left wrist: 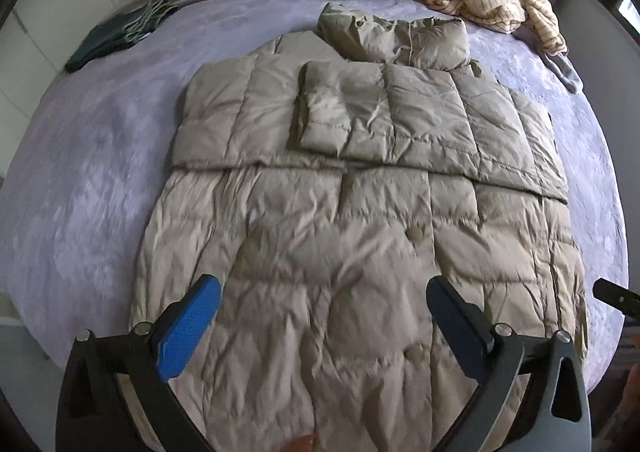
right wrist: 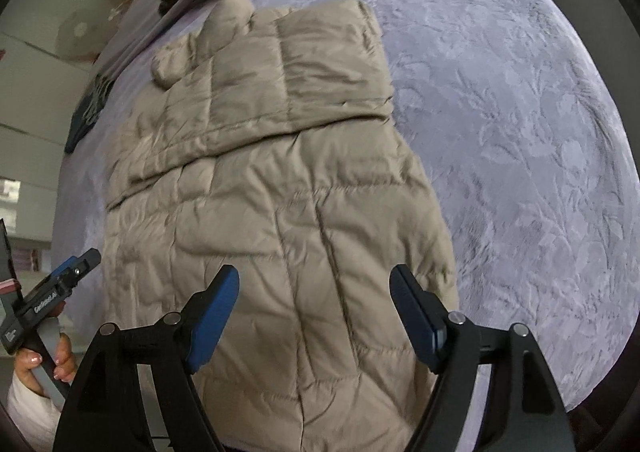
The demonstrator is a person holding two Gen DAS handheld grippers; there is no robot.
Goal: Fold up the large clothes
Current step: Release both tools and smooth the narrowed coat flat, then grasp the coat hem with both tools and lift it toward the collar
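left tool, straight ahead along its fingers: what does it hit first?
Most likely the puffer coat. The left tool is open and empty above the coat's lower panel, pointing down toward the folded sleeves. How far above the fabric it sits is unclear.

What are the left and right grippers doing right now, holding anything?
Left gripper: open, holding nothing, above the puffer jacket.
Right gripper: open, holding nothing, also above the jacket.
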